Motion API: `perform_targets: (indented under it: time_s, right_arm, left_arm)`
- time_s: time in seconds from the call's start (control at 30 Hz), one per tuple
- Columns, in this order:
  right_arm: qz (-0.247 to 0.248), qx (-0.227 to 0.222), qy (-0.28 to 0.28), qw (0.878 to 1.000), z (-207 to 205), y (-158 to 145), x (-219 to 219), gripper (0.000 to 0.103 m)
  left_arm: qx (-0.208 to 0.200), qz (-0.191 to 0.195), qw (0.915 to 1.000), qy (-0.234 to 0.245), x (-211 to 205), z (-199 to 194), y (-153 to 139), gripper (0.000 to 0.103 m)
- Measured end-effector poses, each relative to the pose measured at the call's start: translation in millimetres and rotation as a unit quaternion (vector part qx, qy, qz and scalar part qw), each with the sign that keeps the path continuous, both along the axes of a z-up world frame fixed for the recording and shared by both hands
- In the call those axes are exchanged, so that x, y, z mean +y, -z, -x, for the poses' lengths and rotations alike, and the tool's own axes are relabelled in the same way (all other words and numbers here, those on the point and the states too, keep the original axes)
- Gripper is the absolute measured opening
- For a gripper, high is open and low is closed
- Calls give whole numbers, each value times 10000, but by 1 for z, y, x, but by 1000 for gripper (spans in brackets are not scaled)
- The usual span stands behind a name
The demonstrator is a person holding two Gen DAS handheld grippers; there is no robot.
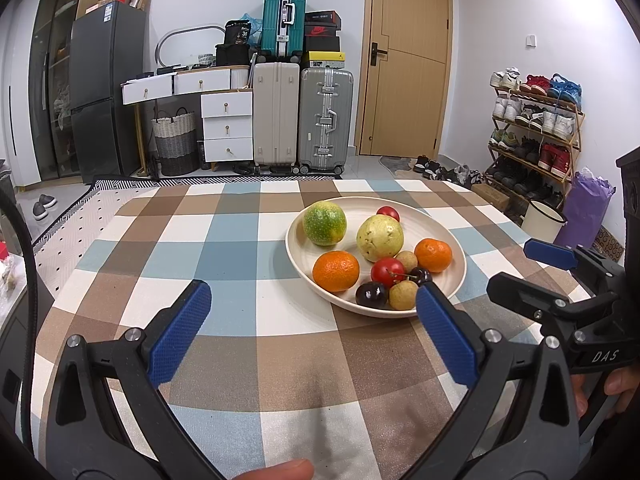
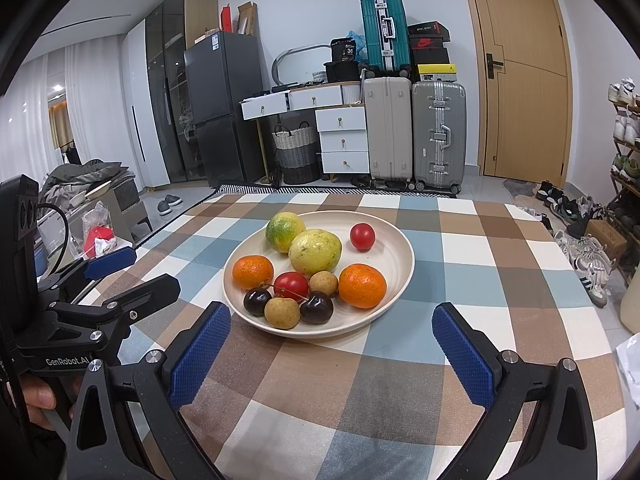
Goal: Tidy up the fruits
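Observation:
A cream plate (image 1: 456, 256) (image 2: 400, 240) on the checked tablecloth holds a green citrus fruit (image 1: 324, 223) (image 2: 285, 231), a yellow-green guava (image 1: 380, 237) (image 2: 315, 252), two oranges (image 1: 336, 271) (image 2: 362, 285), two tomatoes (image 1: 387, 272) (image 2: 291, 285), two dark cherries (image 1: 371, 294) (image 2: 317, 307) and two longans (image 1: 403, 295) (image 2: 282, 312). My left gripper (image 1: 314, 340) is open and empty, near and left of the plate. My right gripper (image 2: 332, 356) is open and empty, just in front of the plate. Each gripper shows at the other view's edge.
The checked tablecloth (image 1: 224, 240) (image 2: 480, 248) covers the table. Beyond the far edge stand suitcases (image 1: 304, 116), white drawers (image 1: 226, 128), a dark fridge (image 1: 104, 88) and a door (image 1: 404, 60). A shoe rack (image 1: 536, 128) stands on the right.

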State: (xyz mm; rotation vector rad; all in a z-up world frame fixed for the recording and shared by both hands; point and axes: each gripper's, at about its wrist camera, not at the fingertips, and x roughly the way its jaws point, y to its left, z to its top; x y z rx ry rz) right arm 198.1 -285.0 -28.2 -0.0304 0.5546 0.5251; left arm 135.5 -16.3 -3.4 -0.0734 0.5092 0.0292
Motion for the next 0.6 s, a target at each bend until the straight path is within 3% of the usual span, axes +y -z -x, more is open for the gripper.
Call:
perform_targets:
  time_s: [0.6]
  right_arm:
    - [16, -14, -7, 10000, 0, 1, 1, 103]
  left_arm:
    - [-12, 22, 10000, 16, -1, 0, 0, 102]
